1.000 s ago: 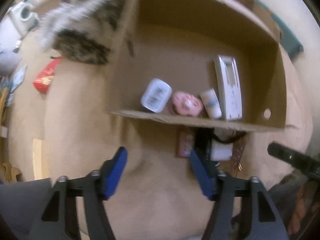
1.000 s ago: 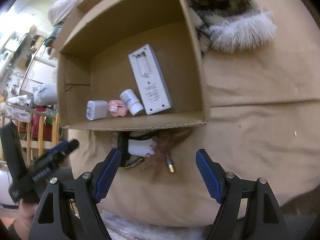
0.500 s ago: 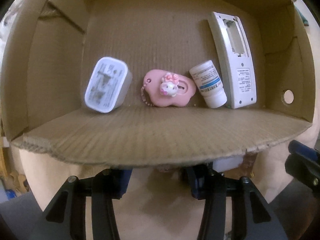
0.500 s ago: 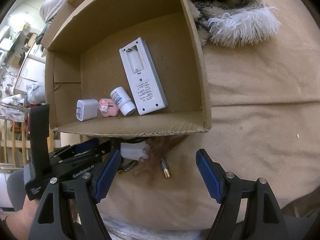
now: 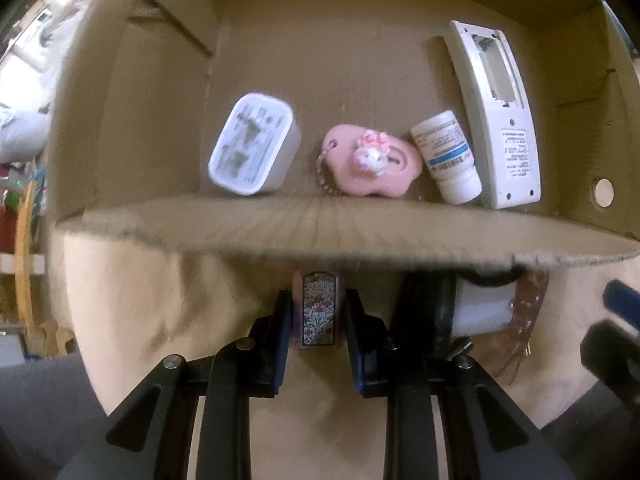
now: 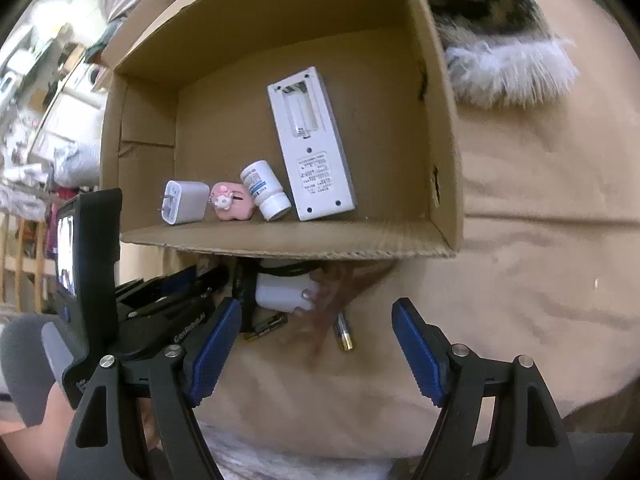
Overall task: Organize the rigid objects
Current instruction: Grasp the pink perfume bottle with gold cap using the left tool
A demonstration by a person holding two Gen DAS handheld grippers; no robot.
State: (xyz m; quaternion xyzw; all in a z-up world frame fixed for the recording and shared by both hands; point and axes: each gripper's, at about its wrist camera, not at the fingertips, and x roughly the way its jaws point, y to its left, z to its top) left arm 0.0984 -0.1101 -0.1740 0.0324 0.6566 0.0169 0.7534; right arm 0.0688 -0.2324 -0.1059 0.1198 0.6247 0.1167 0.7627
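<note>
Left claw (image 5: 316, 312): just closing, pads against floral box (image 5: 318, 307), near carton (image 5: 280, 220) | Right claw (image 6: 316, 344): wide, empty | Carton: charger (image 5: 252, 150), pink charm (image 5: 370, 166), bottle (image 5: 446, 156), remote (image 5: 496, 116).

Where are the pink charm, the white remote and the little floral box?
Pink charm (image 5: 370, 164), left wrist view: its body.
White remote (image 6: 312, 148), right wrist view: its back.
Little floral box (image 5: 318, 310), left wrist view: printed front.
</note>
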